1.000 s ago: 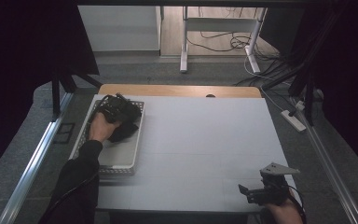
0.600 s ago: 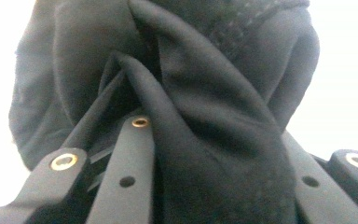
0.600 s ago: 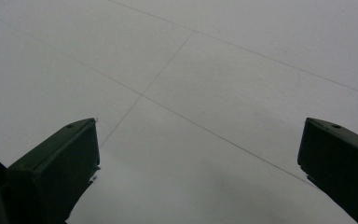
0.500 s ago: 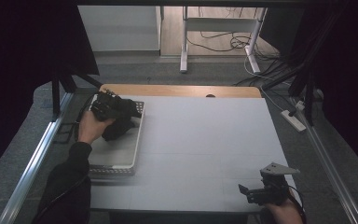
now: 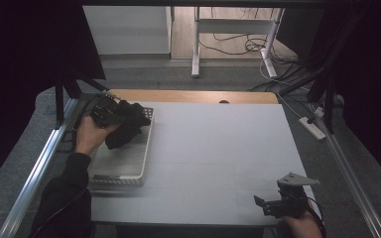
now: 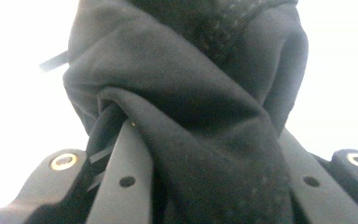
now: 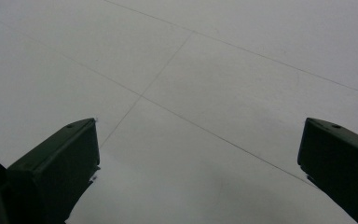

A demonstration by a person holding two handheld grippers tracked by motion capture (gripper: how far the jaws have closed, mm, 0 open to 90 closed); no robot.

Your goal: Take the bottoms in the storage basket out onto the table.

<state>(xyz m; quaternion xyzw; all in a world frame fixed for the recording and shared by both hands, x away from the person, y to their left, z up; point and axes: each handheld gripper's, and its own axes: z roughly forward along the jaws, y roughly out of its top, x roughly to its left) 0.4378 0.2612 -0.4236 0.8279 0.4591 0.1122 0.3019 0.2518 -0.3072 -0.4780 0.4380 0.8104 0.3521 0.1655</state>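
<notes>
A black cloth [image 5: 125, 133] hangs bunched from my left gripper [image 5: 121, 115], which is shut on it above the far end of a white basket [image 5: 124, 166] at the table's left side. In the left gripper view the dark fabric [image 6: 182, 88] wraps over both jaws and is pinched between them at my left gripper [image 6: 205, 137]. My right gripper [image 5: 264, 204] rests low near the table's front right corner. Its jaws stand wide apart in the right gripper view, with my right gripper [image 7: 200, 140] over bare white table [image 7: 214, 70].
The white tabletop [image 5: 218, 148] stretches between the two hands, with a wooden strip [image 5: 193, 95] along its far edge. Metal rails [image 5: 44, 158] run down both sides. A power strip [image 5: 313, 128] lies on the floor at the right.
My left gripper has risen with the black cloth, lifting it off the basket and drifting slightly left. The right gripper has stayed in place.
</notes>
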